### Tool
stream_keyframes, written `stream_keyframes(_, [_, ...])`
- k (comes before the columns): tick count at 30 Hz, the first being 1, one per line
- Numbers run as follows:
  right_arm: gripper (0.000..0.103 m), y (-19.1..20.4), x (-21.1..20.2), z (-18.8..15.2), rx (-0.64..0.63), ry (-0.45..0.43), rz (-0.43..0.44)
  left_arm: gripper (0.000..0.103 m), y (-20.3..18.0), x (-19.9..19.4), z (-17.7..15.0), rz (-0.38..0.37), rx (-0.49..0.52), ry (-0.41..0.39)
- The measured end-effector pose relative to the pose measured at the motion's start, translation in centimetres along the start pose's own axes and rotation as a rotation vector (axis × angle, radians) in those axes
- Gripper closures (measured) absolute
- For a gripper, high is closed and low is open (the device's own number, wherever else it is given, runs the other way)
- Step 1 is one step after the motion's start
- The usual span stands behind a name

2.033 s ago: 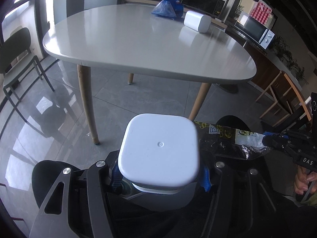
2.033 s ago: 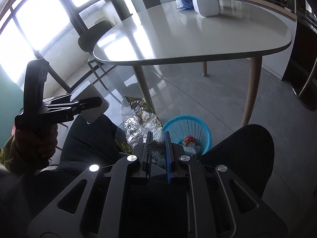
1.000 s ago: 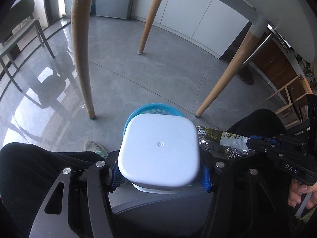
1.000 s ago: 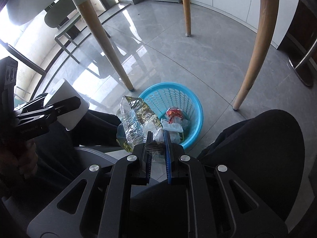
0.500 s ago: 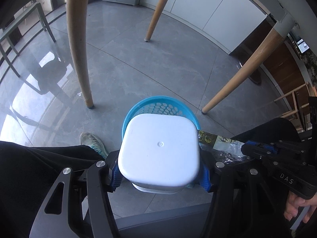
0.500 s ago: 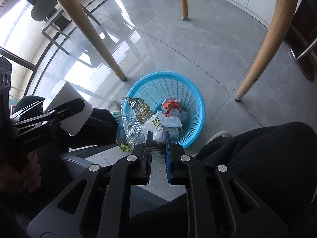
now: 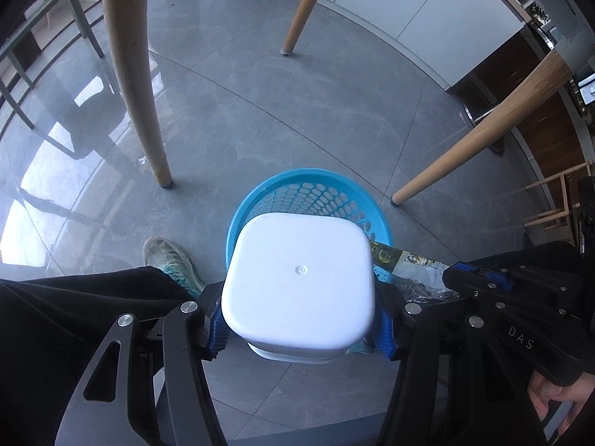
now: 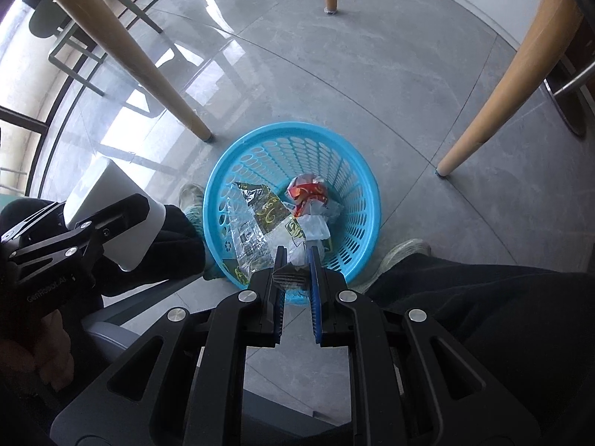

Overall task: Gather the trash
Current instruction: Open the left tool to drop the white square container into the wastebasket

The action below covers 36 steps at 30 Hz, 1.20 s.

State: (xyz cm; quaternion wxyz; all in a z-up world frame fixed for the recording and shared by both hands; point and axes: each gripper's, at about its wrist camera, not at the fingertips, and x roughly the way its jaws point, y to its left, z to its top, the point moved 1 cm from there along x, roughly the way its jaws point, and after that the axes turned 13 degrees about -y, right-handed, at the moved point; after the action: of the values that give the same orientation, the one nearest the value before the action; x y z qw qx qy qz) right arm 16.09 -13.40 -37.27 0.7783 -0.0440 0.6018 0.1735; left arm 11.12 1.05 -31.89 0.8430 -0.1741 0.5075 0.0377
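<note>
A blue plastic trash basket (image 8: 366,186) stands on the grey floor, holding a red wrapper (image 8: 306,191) and clear plastic scraps. My right gripper (image 8: 295,260) is shut on a crinkled foil snack wrapper (image 8: 256,219) that hangs over the basket's near side. My left gripper (image 7: 299,329) is shut on a white square plastic container (image 7: 299,278), held above the basket's (image 7: 260,195) near rim. That container also shows at the left of the right wrist view (image 8: 111,204).
Wooden table legs (image 8: 122,59) (image 8: 513,89) stand around the basket. My legs in black trousers (image 8: 483,297) and shoes (image 7: 167,256) flank it. A dark chair (image 7: 44,44) stands at the far left.
Both grippers have come closer over the basket. The foil wrapper now hangs over the basket's inside. The white container stays clamped.
</note>
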Motion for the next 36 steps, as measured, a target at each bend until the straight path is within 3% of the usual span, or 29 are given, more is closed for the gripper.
stream_keyframes(17, [0.092, -2.0, 5.7, 0.5, 0.12, 0.082, 0.012, 0.044, -0.8, 4.7, 0.3, 0.035, 0.064, 0.051])
stream_keyframes(30, [0.091, -3.7, 8.9, 0.2, 0.207, 0.128, -0.009, 0.044, -1.0, 7.1, 0.3, -0.012, 0.051, 0.077])
stream_keyframes(33, [0.087, -4.0, 9.2, 0.2, 0.222, 0.124, -0.001, 0.043, -1.0, 7.0, 0.5, -0.047, 0.019, 0.067])
stream_keyframes(34, [0.079, -4.2, 9.2, 0.2, 0.23, 0.118, 0.002, 0.042, -0.9, 7.0, 0.7, -0.059, 0.001, 0.067])
stream_keyframes(36, [0.073, -4.4, 9.2, 0.2, 0.241, 0.115, 0.004, 0.038, -0.7, 7.1, 0.8, -0.071, -0.02, 0.071])
